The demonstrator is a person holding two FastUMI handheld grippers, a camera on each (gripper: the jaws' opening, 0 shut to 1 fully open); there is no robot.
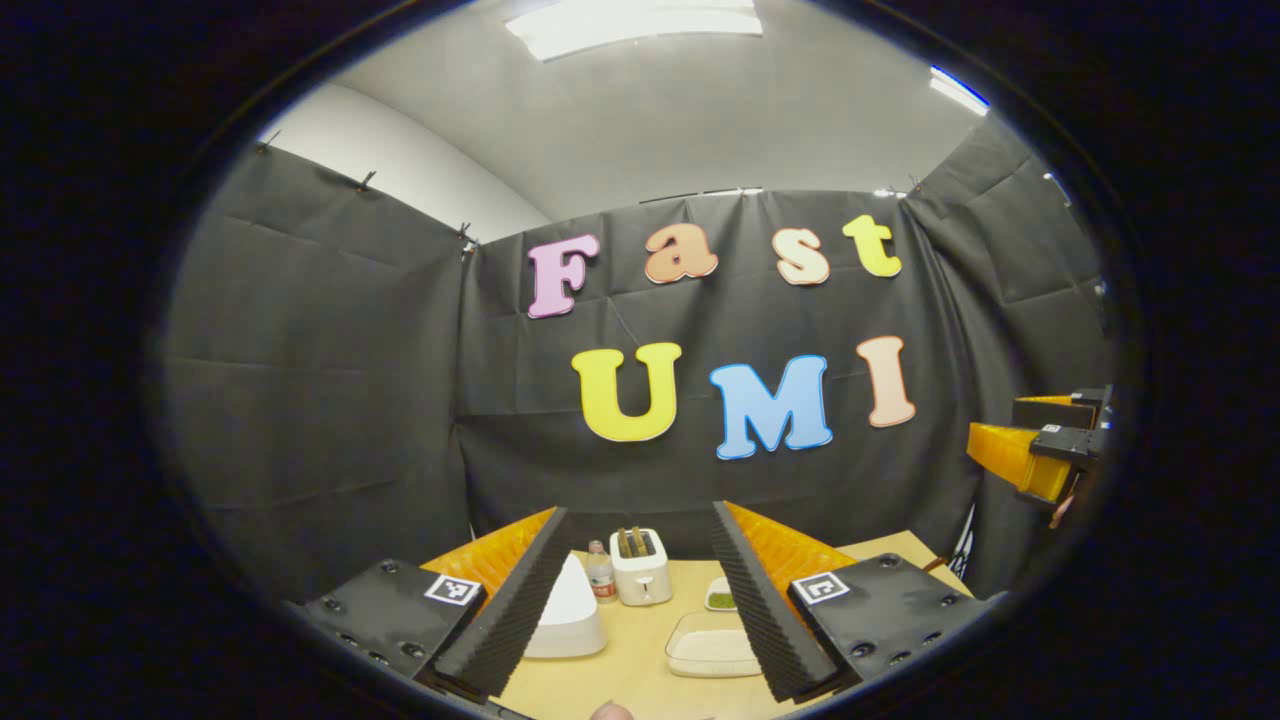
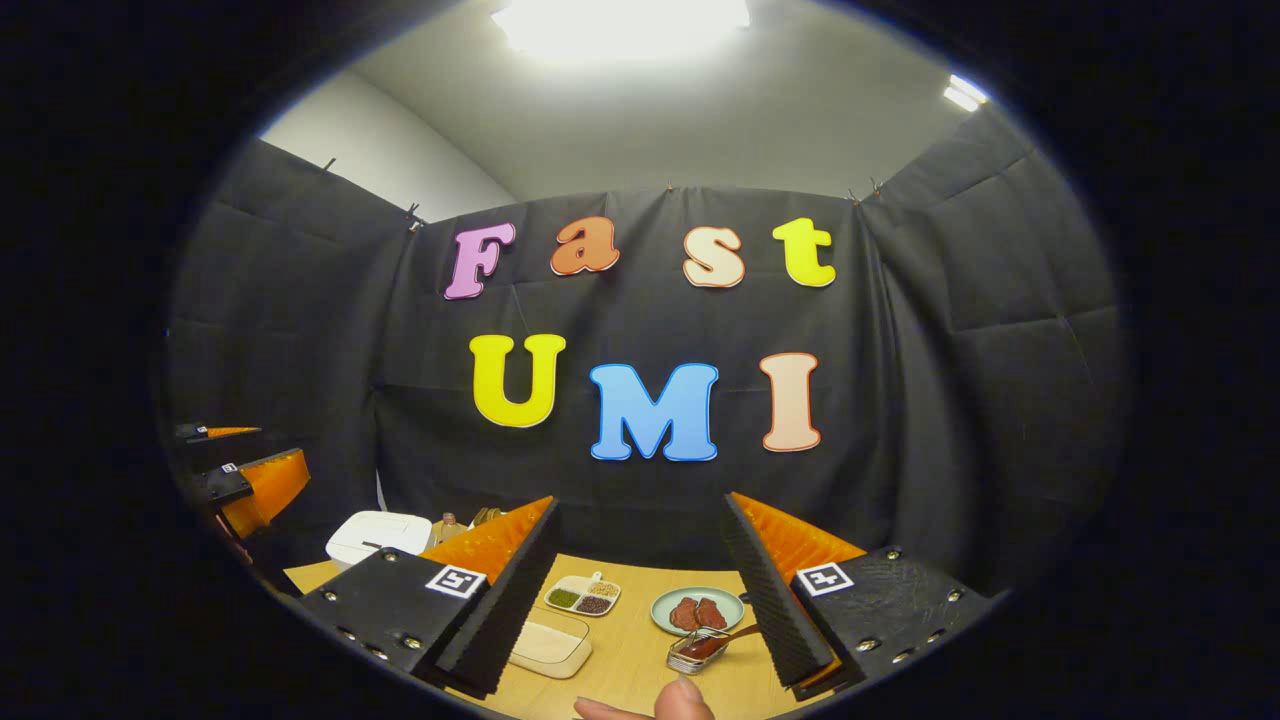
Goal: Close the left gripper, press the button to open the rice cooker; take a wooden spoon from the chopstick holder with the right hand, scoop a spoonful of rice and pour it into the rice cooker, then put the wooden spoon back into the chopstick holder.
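While both grippers are held up above the wooden counter (image 1: 640, 660), neither is touching anything, and the fingers of each are spread wide with nothing between them. In the left gripper view, the left gripper (image 1: 635, 600) frames the far end of the counter: the white rice cooker (image 1: 568, 615) sits just behind its left finger, lid down, with a small bottle (image 1: 600, 572) and a white toaster (image 1: 640, 567) beside it toward the wall. A clear shallow container of rice (image 1: 710, 645) lies close to the right finger, and a small dish with something green (image 1: 719, 597) sits behind it. The right gripper (image 1: 1045, 450) shows at the right edge of that view, raised well above the counter. In the right gripper view, the right gripper (image 2: 640, 600) looks over the rice container (image 2: 548, 645), a divided tray of grains (image 2: 583, 595), a green plate with reddish pieces (image 2: 697, 610), and a small metal holder (image 2: 695, 650) from which a wooden spoon's handle (image 2: 735, 635) sticks out toward the right finger. The rice cooker (image 2: 378, 535) appears at the left, partly hidden behind the left finger, and the left gripper (image 2: 245, 475) shows at the far left edge. A fingertip (image 2: 682, 700) of the person shows at the bottom of this view.
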